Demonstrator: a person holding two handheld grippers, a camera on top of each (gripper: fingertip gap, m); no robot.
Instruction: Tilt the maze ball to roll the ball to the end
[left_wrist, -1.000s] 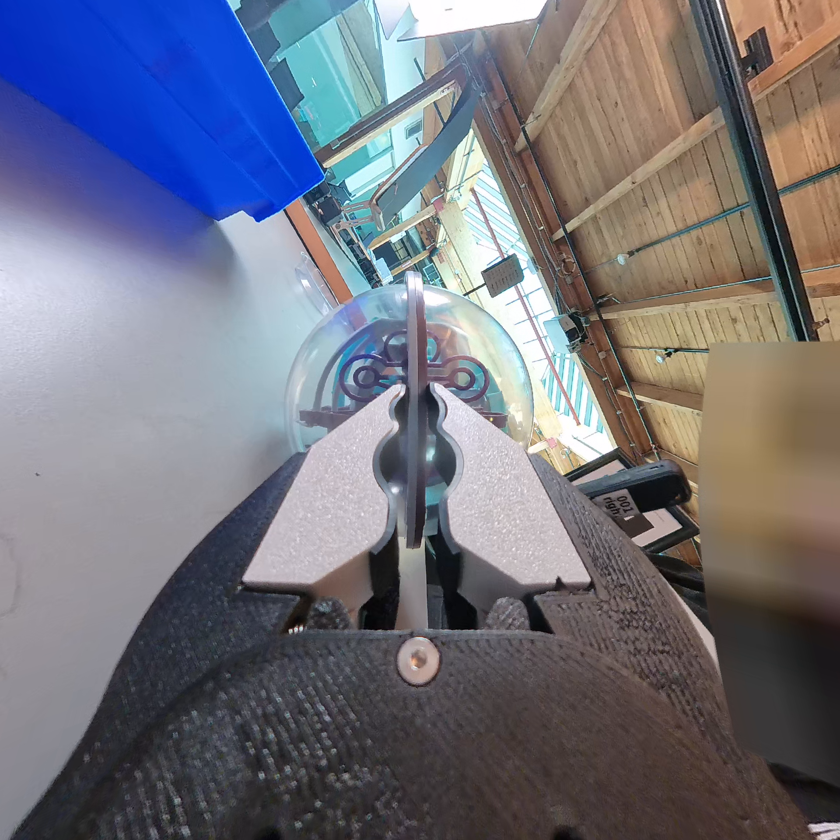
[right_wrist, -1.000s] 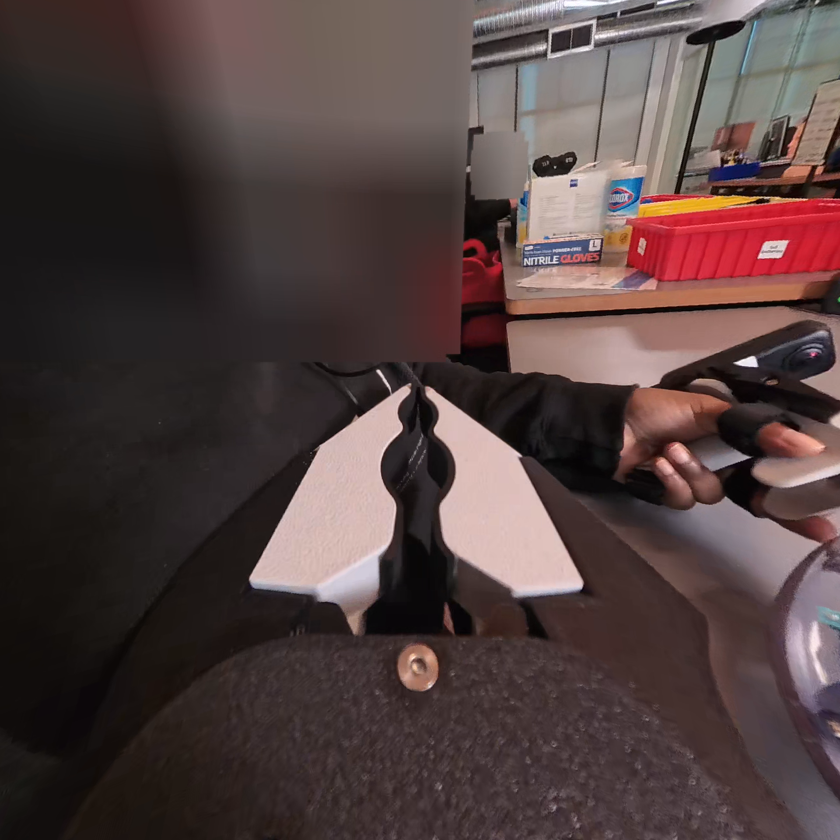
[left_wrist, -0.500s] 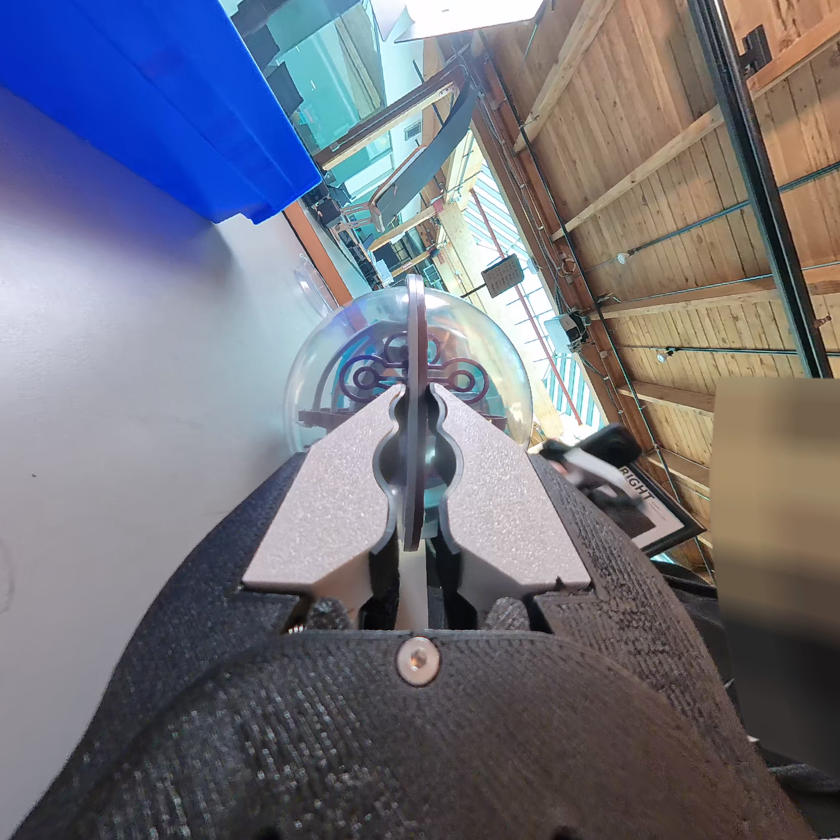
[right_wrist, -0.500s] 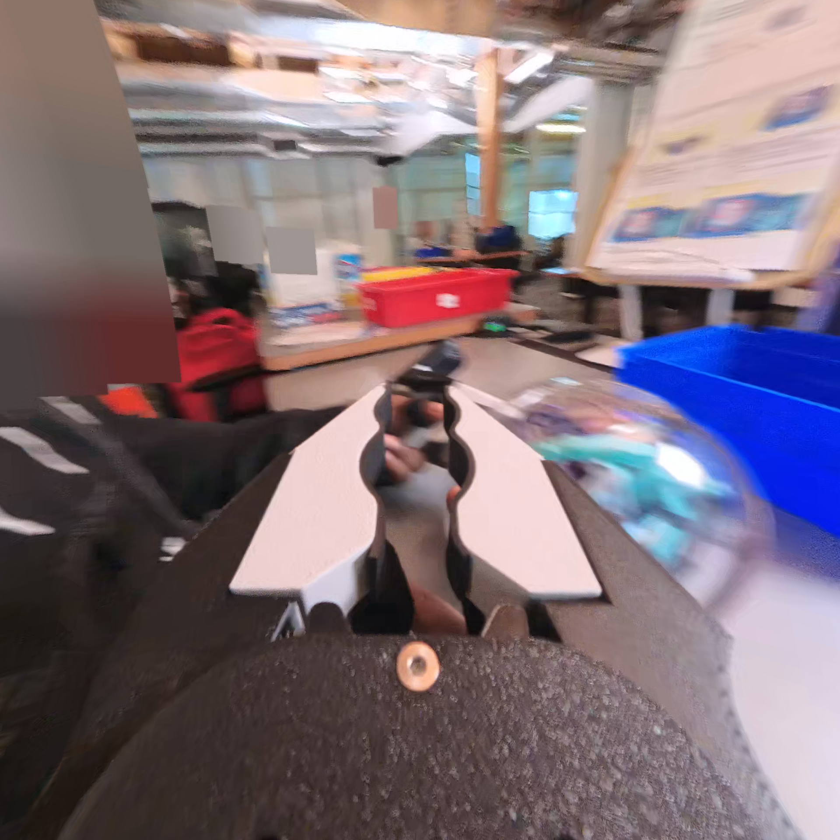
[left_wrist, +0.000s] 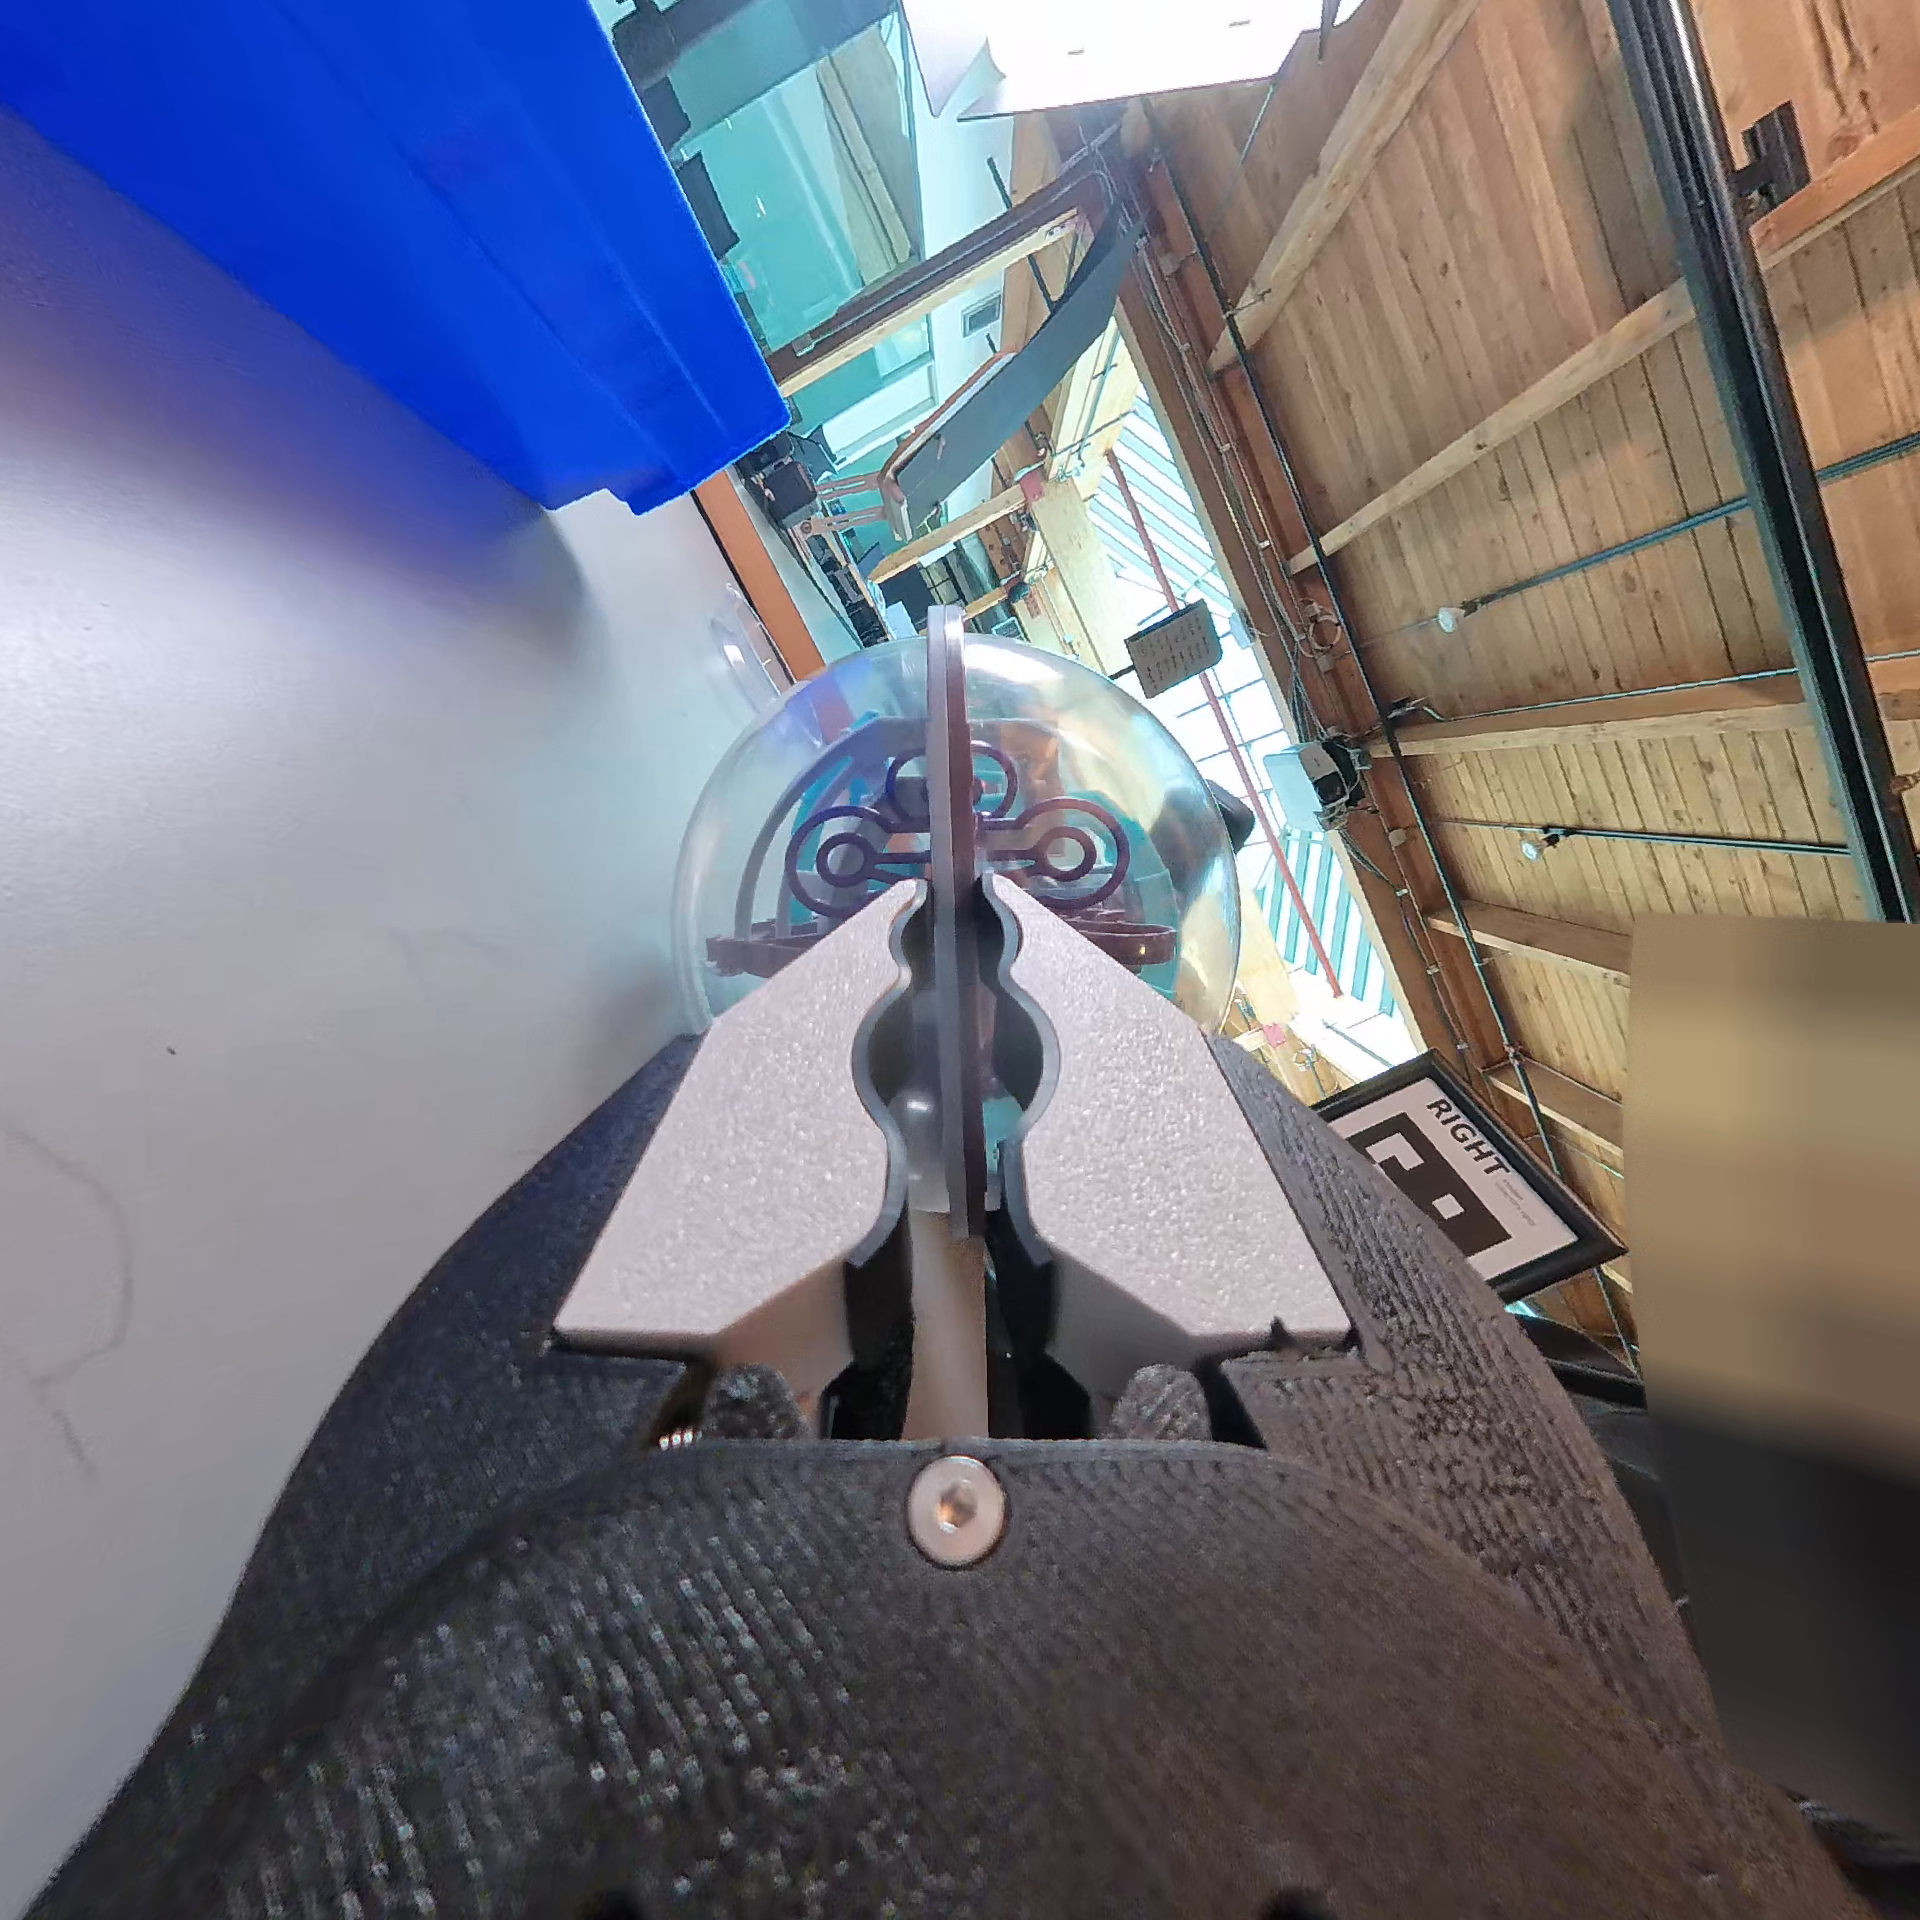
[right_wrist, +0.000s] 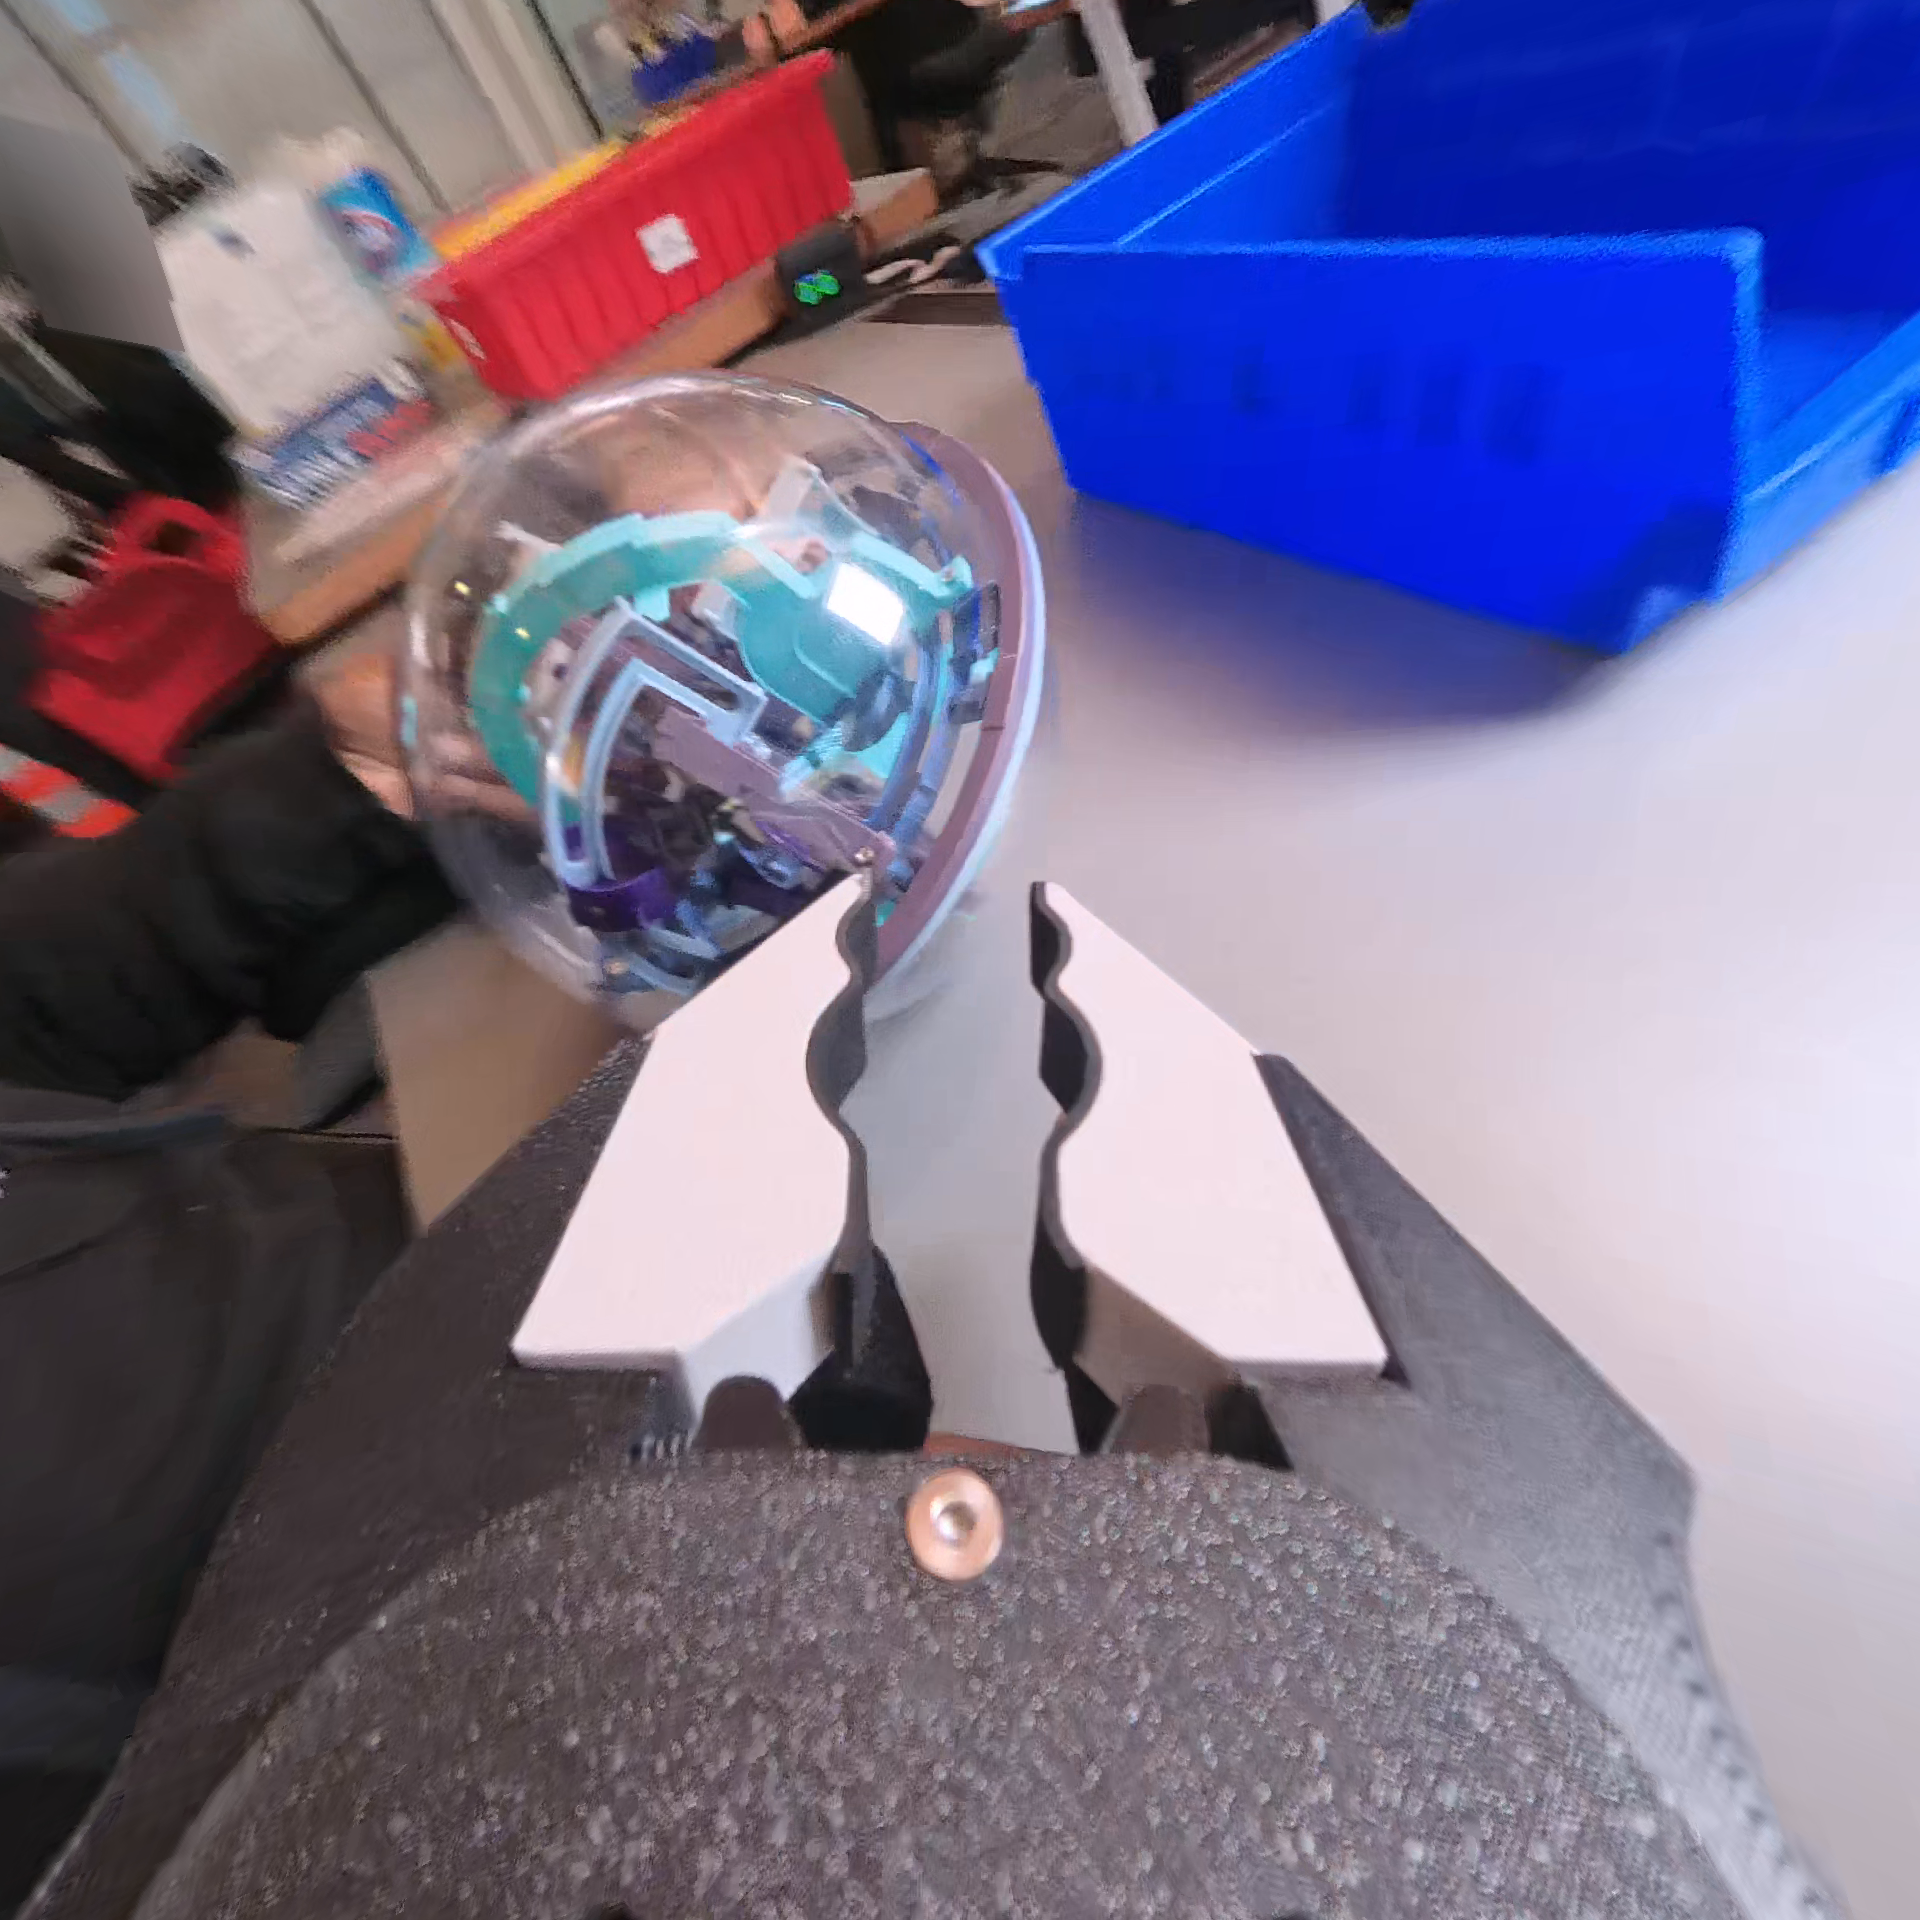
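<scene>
While the left gripper (left_wrist: 951, 904) clamps the maze ball (left_wrist: 1091, 790) by its purple rim above the grey table (left_wrist: 312, 831), the right gripper (right_wrist: 940, 904) sits beside it, jaws apart, near the blue bin (right_wrist: 1455, 343).

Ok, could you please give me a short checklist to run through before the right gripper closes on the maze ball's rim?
1. Left gripper clamped on the maze ball's rim: ok.
2. Right gripper open: ok.
3. Rim between the right fingers: not ok, it lies at the left fingertip.
4. Blue bin apart from the ball: ok.
5. Small ball's place in the maze: cannot tell.
</scene>
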